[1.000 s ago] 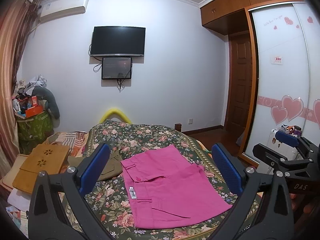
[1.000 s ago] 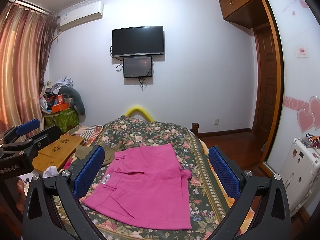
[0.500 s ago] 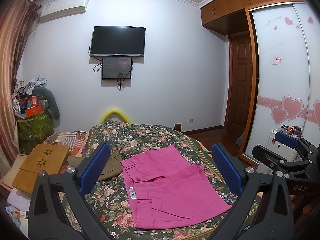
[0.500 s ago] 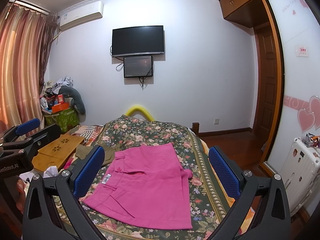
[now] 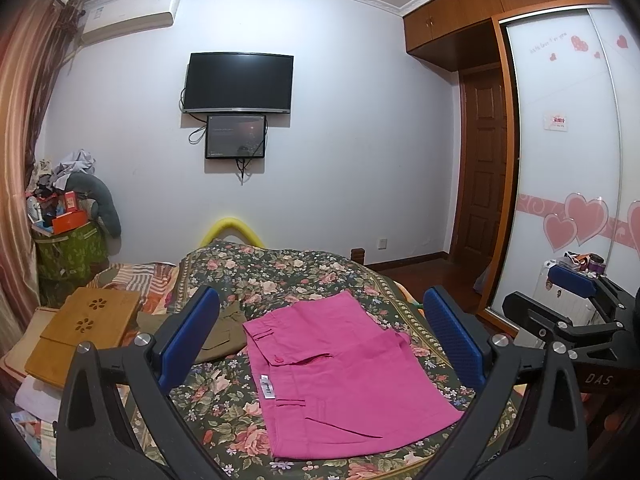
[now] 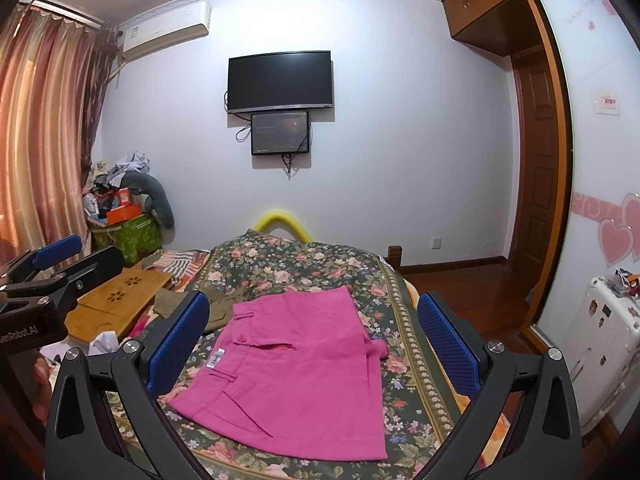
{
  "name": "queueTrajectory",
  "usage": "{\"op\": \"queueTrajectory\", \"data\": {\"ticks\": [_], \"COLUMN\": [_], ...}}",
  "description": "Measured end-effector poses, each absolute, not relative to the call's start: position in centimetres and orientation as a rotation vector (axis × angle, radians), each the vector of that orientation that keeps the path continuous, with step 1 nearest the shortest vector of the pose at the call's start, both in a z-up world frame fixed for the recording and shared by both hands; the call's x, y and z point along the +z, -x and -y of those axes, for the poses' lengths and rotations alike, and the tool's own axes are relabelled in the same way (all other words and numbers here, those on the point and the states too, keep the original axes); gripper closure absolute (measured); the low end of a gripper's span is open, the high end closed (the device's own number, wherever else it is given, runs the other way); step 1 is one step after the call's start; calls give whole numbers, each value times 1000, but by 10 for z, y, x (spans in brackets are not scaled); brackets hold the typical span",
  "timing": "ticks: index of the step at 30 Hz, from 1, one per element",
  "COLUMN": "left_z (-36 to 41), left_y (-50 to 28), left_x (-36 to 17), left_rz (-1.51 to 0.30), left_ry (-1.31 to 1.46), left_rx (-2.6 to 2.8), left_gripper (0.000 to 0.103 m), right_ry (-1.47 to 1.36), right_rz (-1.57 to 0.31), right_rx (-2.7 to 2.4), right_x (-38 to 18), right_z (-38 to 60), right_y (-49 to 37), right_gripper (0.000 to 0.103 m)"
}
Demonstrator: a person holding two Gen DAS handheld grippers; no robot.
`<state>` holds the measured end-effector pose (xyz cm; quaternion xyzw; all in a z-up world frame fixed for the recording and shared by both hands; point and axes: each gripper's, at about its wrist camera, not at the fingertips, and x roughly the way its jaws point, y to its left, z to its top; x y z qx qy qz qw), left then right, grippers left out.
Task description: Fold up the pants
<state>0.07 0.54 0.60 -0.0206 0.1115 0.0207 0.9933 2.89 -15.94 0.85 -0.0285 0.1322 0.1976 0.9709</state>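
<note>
Pink pants [image 5: 340, 376] lie folded into a flat, compact block on the floral bedspread [image 5: 280, 276], waistband, button and white tag up, one edge sticking out at the right side. Left gripper [image 5: 320, 344] and right gripper [image 6: 316, 344] both hover above the bed, jaws spread wide, holding nothing. Pants' near hem partly cut off by gripper frames; olive garment [image 5: 224, 332] beside them half hidden behind the left blue ribbed pad.

Both grippers have black frames with silver screws. The left gripper [image 5: 320, 338] and right gripper [image 6: 314, 334] carry blue textured pads [image 5: 454, 336].
</note>
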Motion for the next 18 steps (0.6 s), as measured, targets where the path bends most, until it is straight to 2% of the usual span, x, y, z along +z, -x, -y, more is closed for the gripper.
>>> {"op": "queueTrajectory", "data": {"ticks": [18], "left_z": [-8], "left_y": [-2], "left_x": [2], "left_rz": [-224], "left_ry": [52], "left_rx": [41], "left_gripper": [0], "right_ry": [68], "right_rz": [-259], "right_rx": [407], "right_x": [12], "right_z": [156], "right_y": [-28], "right_gripper": [0]}}
